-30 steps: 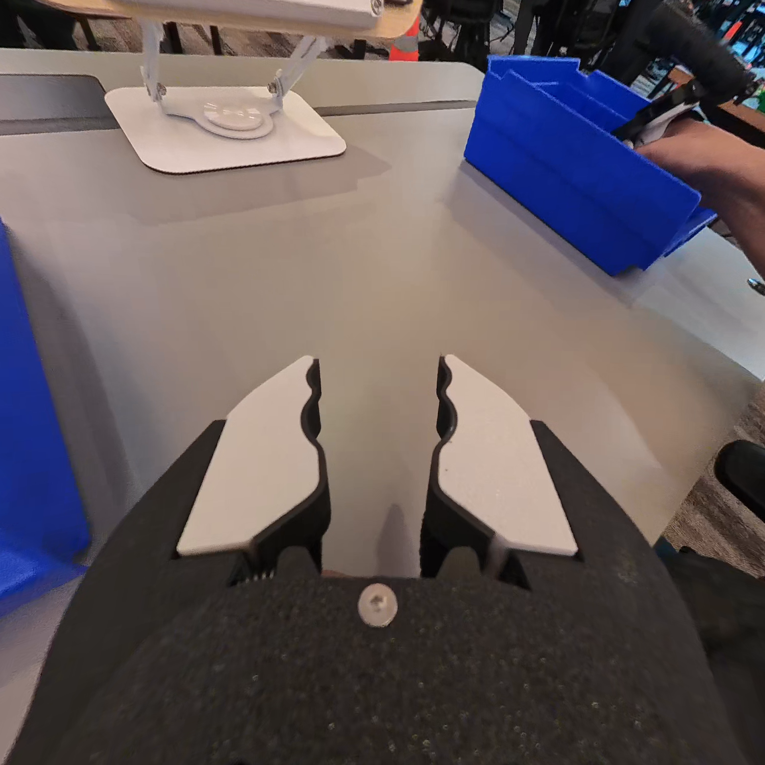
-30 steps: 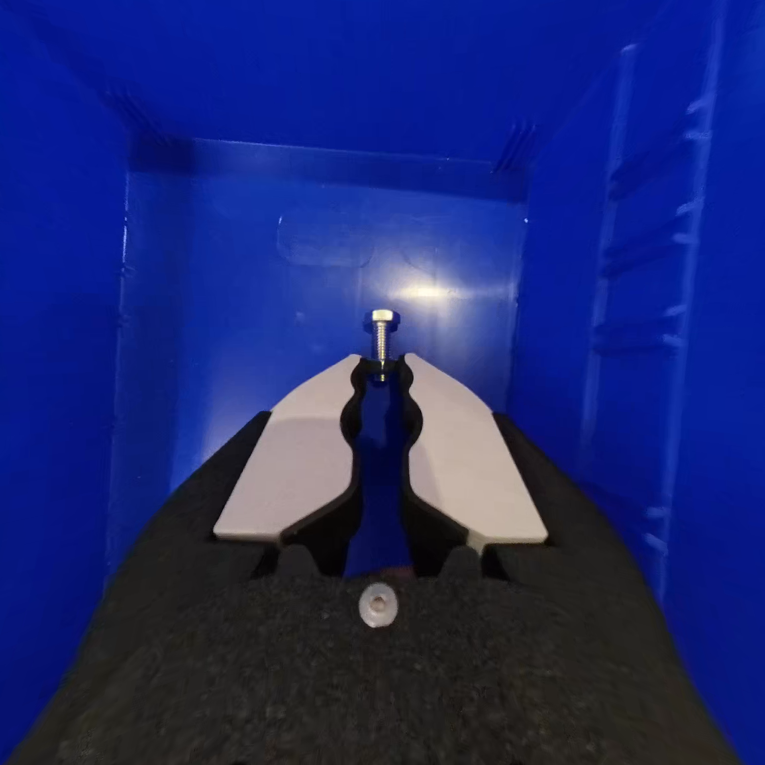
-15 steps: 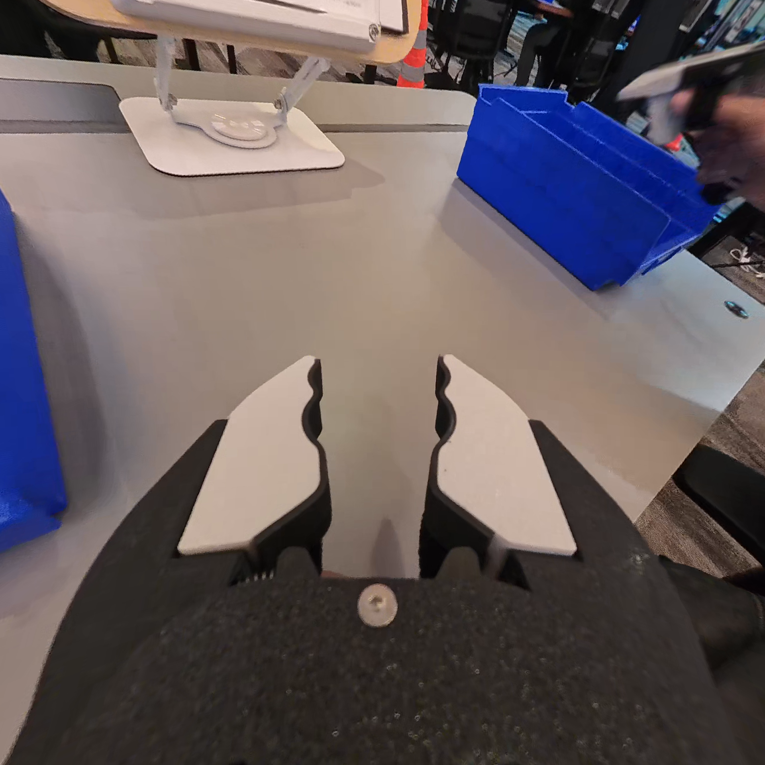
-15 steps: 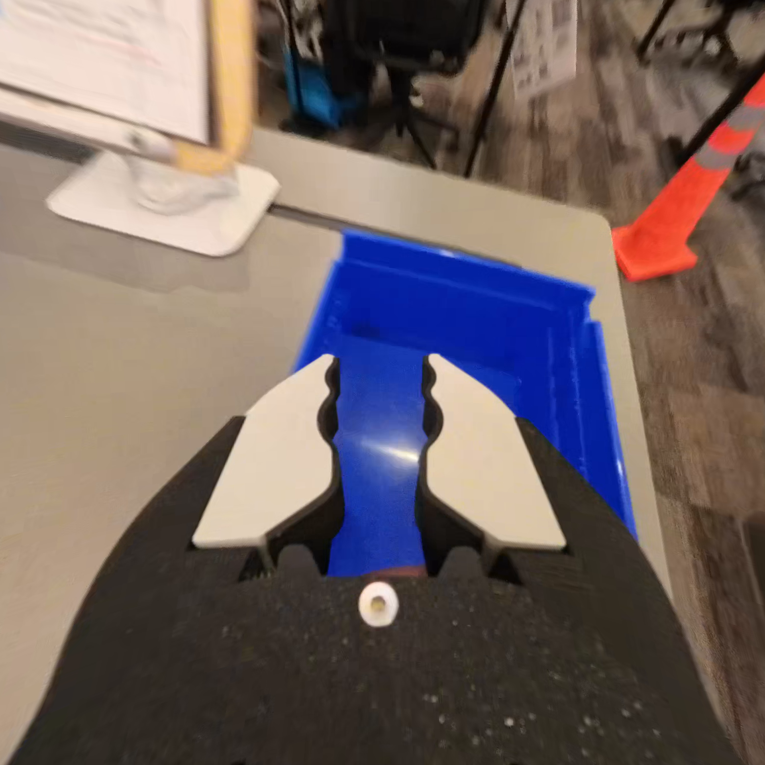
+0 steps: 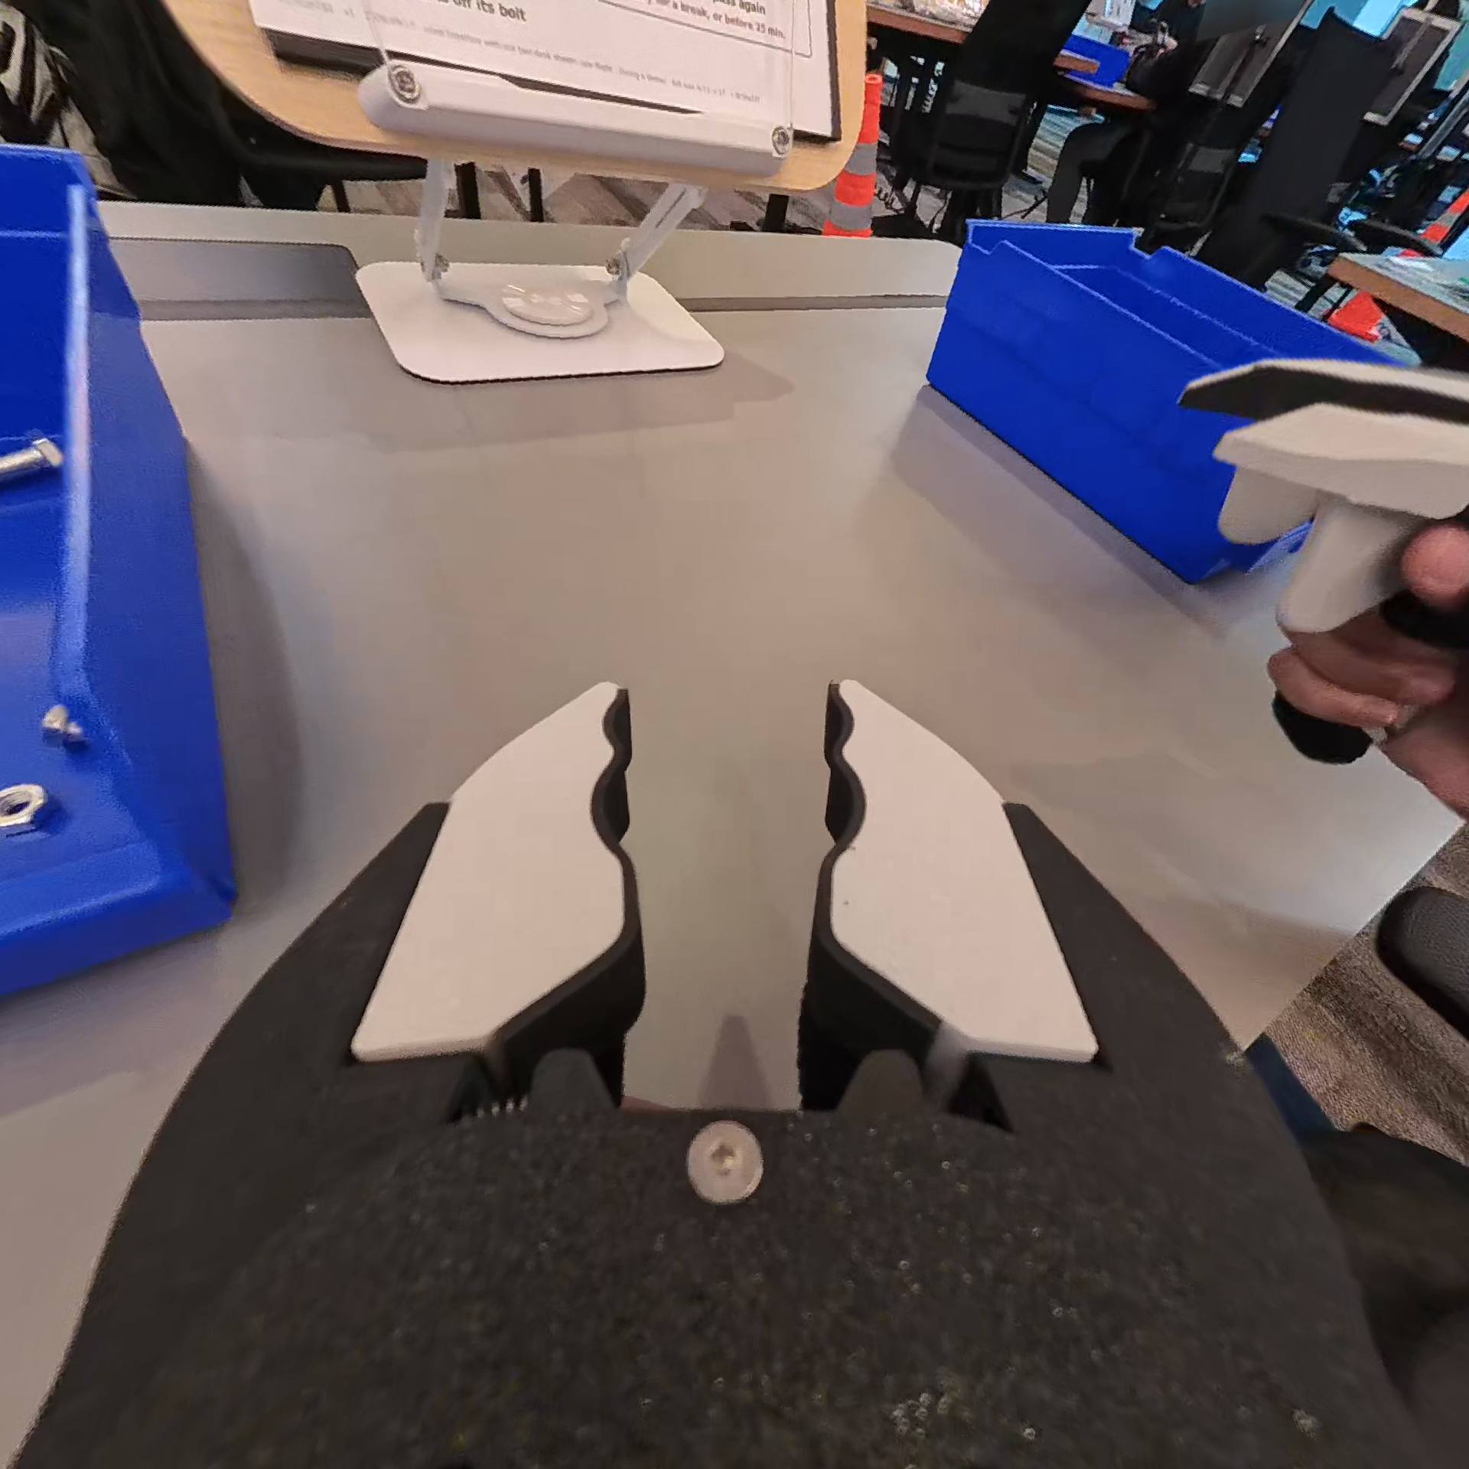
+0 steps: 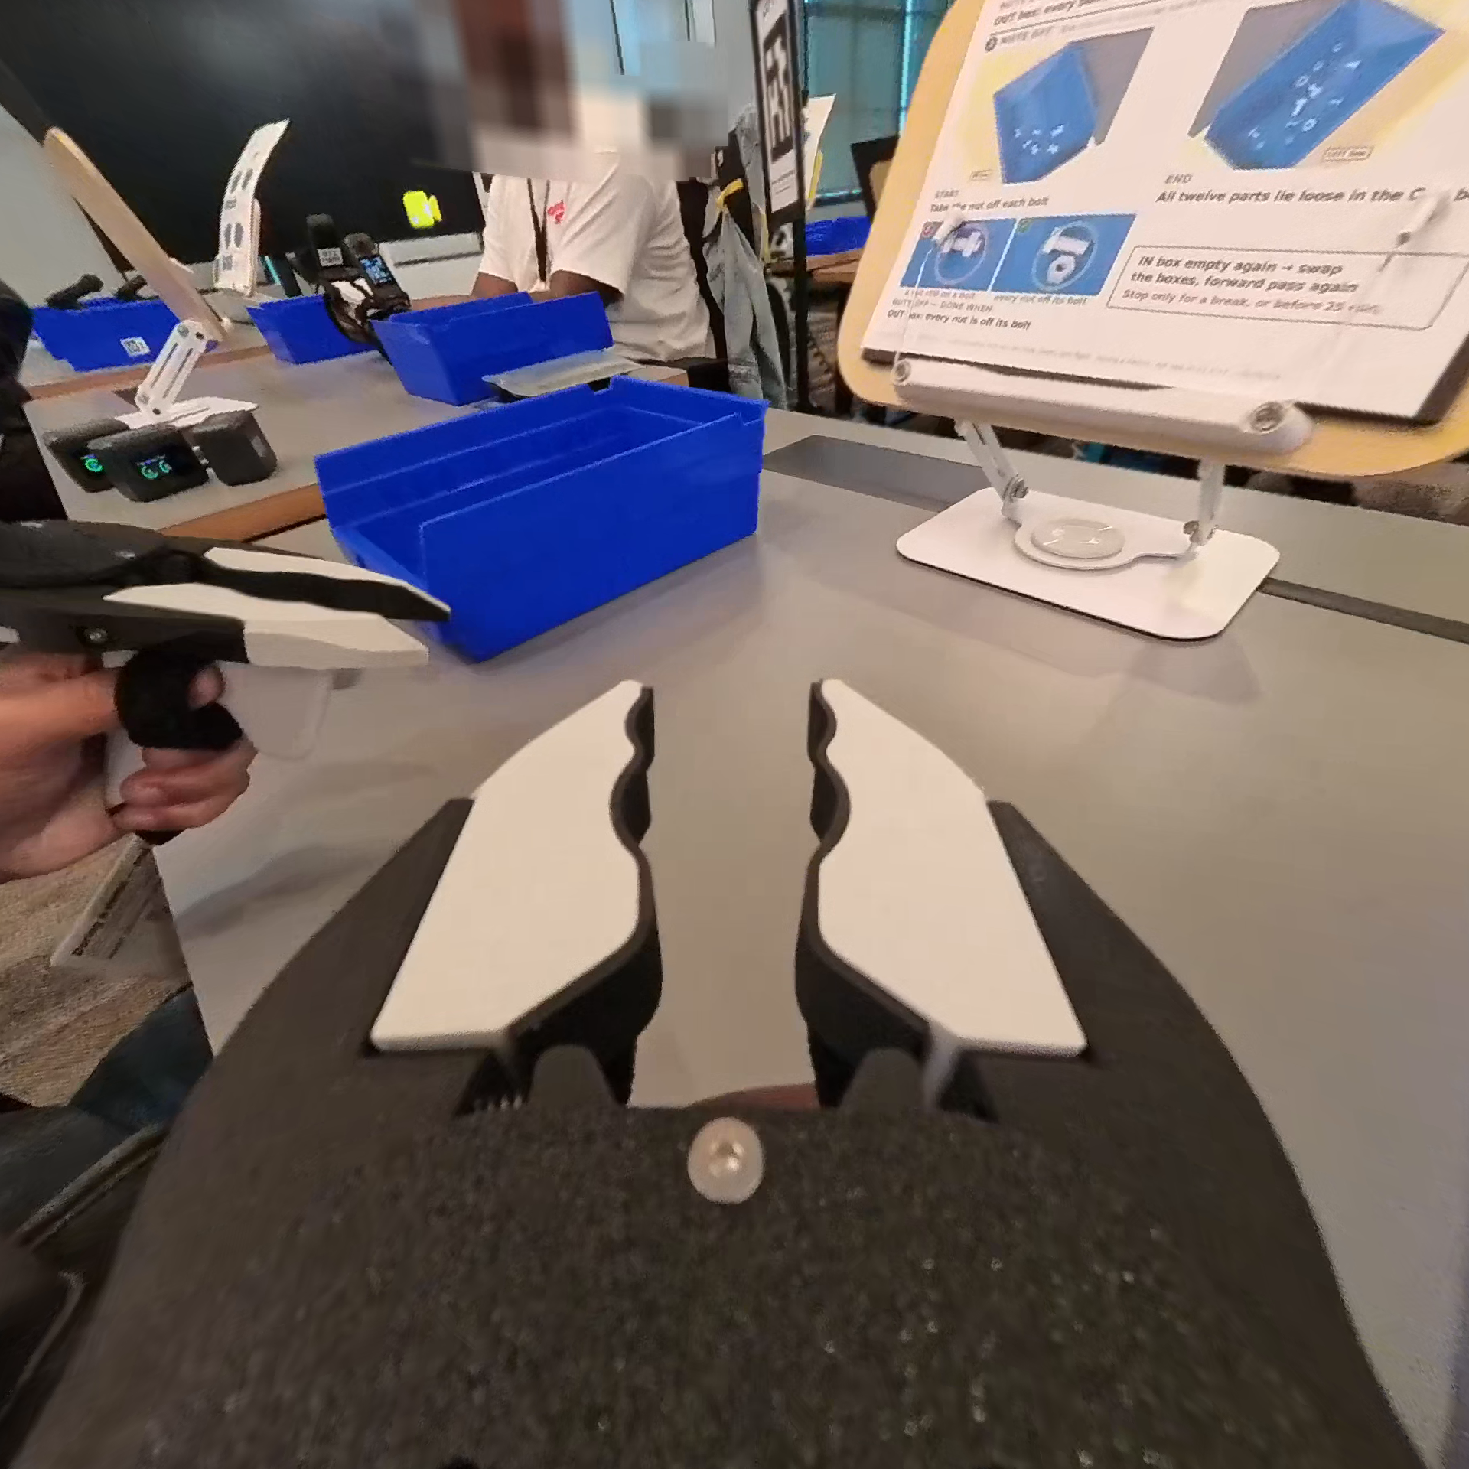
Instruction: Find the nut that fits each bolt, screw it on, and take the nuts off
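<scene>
Left hand-held gripper (image 5: 727, 699) hovers over bare worktop (image 5: 715, 517), jaws spread, nothing between them. Left wrist view: the loose hardware sits at the far left edge of the frame, inside the left blue bin (image 5: 119, 636). Visible in it are a bolt (image 5: 28, 459) lying on its side with its long axis running left-right, head toward the bin's inner wall, a small screw-like piece (image 5: 62, 725) lower down, and a hex nut (image 5: 20, 809) lying flat near the bin's front. All lie left of and slightly ahead of this gripper, so the left one is judged the nearer for a pick. The right blue bin (image 5: 1113, 397) sits at upper right; its contents are hidden by the wall. The right hand-held gripper (image 5: 1208, 429) pokes in from the right edge, held in a hand (image 5: 1391, 699), seen side-on, so its state is unreadable here. An instruction board on a white stand (image 5: 548, 318) is at upper centre.

Right wrist view: right hand-held gripper (image 6: 731, 699), jaws apart, empty, above bare worktop, pointed toward the stand (image 6: 1089, 556) at upper right. The left blue bin (image 6: 540, 509) shows at upper left of centre; the stretch of interior in view shows no parts, the floor mostly hidden. The left hand-held gripper appears at the left edge, in the other hand (image 6: 95, 763). No bolts or nuts visible in this view. More blue bins and a seated person lie on benches behind.
</scene>
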Action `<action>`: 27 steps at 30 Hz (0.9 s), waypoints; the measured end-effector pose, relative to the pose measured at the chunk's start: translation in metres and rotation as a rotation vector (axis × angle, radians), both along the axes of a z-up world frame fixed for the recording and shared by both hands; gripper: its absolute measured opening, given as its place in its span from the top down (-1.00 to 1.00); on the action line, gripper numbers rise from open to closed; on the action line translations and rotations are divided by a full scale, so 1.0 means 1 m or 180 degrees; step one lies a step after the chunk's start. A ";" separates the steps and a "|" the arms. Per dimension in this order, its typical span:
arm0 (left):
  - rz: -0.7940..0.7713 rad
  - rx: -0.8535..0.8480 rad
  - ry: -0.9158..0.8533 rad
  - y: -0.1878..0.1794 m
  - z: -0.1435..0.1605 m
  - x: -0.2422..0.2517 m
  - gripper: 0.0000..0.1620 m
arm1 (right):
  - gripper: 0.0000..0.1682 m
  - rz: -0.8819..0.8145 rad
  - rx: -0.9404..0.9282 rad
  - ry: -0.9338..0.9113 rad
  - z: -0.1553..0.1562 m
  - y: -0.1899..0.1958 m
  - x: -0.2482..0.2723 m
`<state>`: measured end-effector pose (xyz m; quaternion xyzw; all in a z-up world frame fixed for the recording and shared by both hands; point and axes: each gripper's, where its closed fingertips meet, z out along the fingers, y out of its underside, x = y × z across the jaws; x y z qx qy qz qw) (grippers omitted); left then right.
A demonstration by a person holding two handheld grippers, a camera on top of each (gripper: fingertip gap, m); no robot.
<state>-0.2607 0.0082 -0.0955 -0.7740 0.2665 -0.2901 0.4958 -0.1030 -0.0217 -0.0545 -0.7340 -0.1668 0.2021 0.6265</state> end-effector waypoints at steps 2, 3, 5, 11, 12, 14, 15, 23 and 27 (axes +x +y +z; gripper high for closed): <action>0.0046 -0.0037 -0.0078 0.000 -0.002 -0.005 0.43 | 0.55 0.0073 -0.0035 -0.0119 -0.006 -0.004 -0.005; 0.0059 -0.0081 -0.0095 0.000 -0.005 -0.008 0.43 | 0.55 0.0061 -0.0047 -0.0202 -0.010 -0.004 -0.005; 0.0098 -0.0139 -0.0190 0.002 -0.004 -0.013 0.42 | 0.56 -0.0014 -0.0046 -0.0304 -0.014 -0.006 -0.001; 0.0306 -0.0074 -0.0119 0.013 0.005 -0.036 0.43 | 0.61 -0.0066 -0.0047 -0.0641 -0.026 -0.008 -0.003; 0.0329 -0.0083 -0.0124 0.014 0.005 -0.039 0.43 | 0.61 -0.0086 -0.0034 -0.0762 -0.029 -0.006 -0.003; 0.0368 -0.0125 -0.0142 0.017 0.005 -0.044 0.43 | 0.63 -0.0071 -0.0062 -0.0874 -0.035 -0.003 -0.006; 0.0397 -0.0147 -0.0147 0.018 0.005 -0.047 0.43 | 0.64 -0.0041 -0.0088 -0.0840 -0.036 -0.002 -0.009; 0.0651 -0.0207 -0.0217 0.033 0.021 -0.073 0.44 | 0.66 -0.0084 -0.0228 -0.0126 -0.023 0.019 -0.004; 0.0947 -0.0179 0.0065 0.063 0.030 -0.111 0.46 | 0.66 -0.0126 -0.0241 -0.0124 -0.020 0.031 0.006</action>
